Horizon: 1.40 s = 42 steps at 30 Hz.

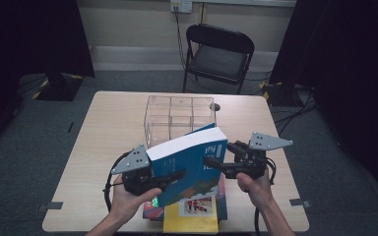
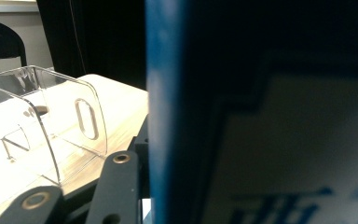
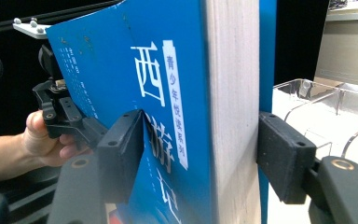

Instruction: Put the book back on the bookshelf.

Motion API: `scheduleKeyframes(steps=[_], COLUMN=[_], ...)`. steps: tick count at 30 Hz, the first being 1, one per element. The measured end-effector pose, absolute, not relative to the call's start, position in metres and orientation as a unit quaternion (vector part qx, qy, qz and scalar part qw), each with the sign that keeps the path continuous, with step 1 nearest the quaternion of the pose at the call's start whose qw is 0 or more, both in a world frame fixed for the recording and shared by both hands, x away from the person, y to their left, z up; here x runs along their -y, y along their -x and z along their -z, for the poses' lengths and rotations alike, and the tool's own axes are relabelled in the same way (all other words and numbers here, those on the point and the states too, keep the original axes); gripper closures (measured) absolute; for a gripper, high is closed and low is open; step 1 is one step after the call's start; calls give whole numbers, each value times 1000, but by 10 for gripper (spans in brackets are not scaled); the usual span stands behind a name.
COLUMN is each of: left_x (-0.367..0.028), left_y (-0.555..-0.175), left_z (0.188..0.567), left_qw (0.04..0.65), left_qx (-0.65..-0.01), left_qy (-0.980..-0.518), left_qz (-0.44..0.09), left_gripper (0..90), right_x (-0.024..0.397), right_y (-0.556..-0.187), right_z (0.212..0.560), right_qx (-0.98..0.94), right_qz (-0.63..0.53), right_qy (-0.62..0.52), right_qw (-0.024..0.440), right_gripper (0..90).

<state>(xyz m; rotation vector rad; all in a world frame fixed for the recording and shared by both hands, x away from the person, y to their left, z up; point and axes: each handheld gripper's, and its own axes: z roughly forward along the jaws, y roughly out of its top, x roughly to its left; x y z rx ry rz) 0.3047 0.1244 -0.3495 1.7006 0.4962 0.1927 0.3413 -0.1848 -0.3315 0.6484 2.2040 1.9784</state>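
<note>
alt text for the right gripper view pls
A thick blue paperback book with white Chinese lettering stands upright between the right gripper's black jaws, which press its covers. Beyond it a hand holds the left gripper; a clear plastic compartment box sits behind.

You are holding a thick blue book (image 1: 192, 160) tilted above the table (image 1: 108, 128), the left gripper (image 1: 170, 178) clamping its lower left edge and the right gripper (image 1: 211, 162) gripping its right edge. Under it, a yellow book (image 1: 192, 221) is lying on a small stack. Behind, a clear compartment box (image 1: 177, 115) is standing, and beyond the table, a black folding chair (image 1: 219, 56).
</note>
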Motion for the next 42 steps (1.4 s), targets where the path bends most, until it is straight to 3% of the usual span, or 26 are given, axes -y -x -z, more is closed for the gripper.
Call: scheduleKeyframes(steps=[9, 15, 22, 31, 42], left_x=[-120, -117, -118, -119, -137], left_y=[-306, -303, -307, -310, -318], left_z=[352, 351, 350, 350, 349], left_qw=[646, 636, 632, 630, 625], left_qx=[-225, -221, -232, -250, -292], left_qy=[-725, -729, -730, -726, -716], left_qz=[-84, -121, -117, -116, -107], left_gripper=[556, 601, 611, 615, 618], right_x=[181, 181, 180, 179, 195], right_y=[-340, -342, -347, -350, -353], right_z=[331, 331, 333, 338, 345], right_qx=[-730, -729, -722, -730, -724], right_qz=[-644, -644, -648, -628, -625], right_qy=[-218, -220, -231, -257, -281], right_qw=[69, 71, 66, 79, 80], right_gripper=[354, 353, 350, 273, 272])
